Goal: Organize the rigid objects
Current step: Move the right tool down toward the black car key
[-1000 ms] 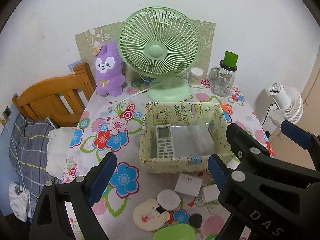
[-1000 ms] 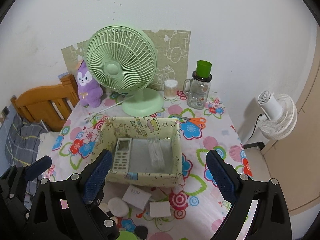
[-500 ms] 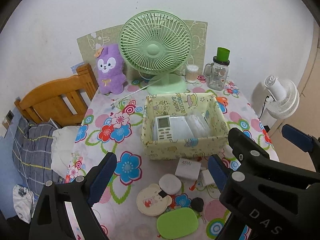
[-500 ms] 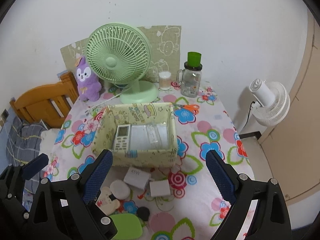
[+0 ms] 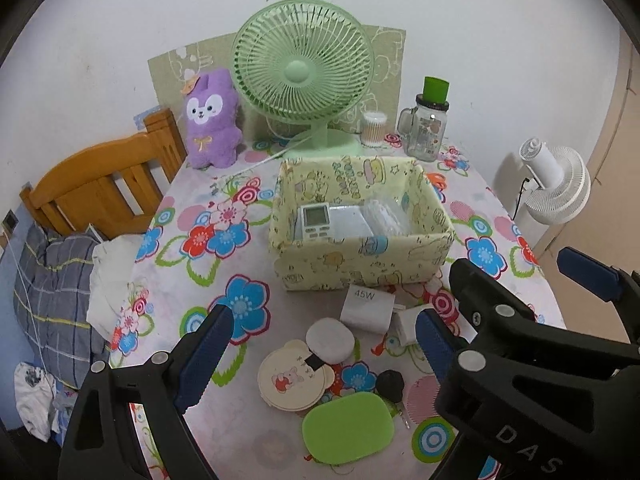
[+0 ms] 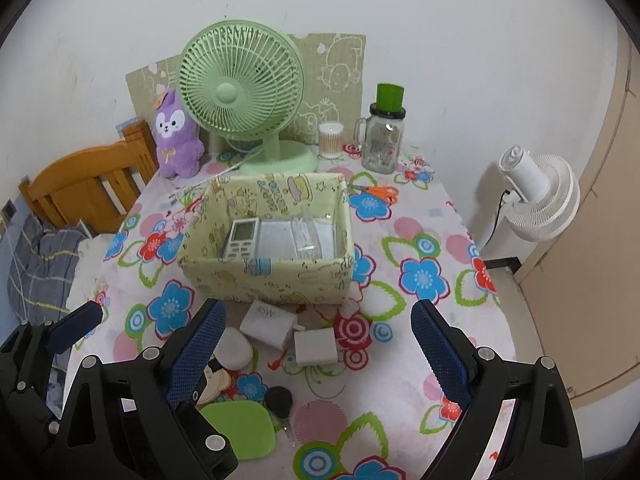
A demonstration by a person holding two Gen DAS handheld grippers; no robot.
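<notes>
The left claw (image 5: 320, 344) hangs above the near edge of the table (image 5: 248, 280) with its blue-padded fingers spread wide and nothing between them; the right claw (image 6: 316, 344) hovers just beside it, equally wide and empty, and its black body, lettered "DAS", fills the lower right of the left view. Both point down and forward at a cluster of small things lying on the flowered cloth near the table's front edge: a white charger block (image 6: 266, 324) printed "45W", a smaller white square adapter (image 6: 316, 347) touching it, a white round case (image 5: 330, 340), a cream bear-shaped compact (image 5: 290, 378) partly under that case, a black key fob (image 5: 390, 385) and a green rounded case (image 5: 346, 428) nearest the edge. Just behind the chargers, toward the middle of the table, stands an open fabric box (image 6: 280, 276) in pale yellow with cartoon printing too small to read; inside it lie a white remote (image 6: 240, 240) with a screen and something in clear plastic. Along the far edge stand a green desk fan (image 5: 304, 76), a purple plush (image 5: 212, 120), a cotton swab tub (image 5: 374, 128) and a glass jar (image 5: 428, 126) with a green top; orange-handled scissors (image 6: 378, 193) lie near the box's far right corner.
</notes>
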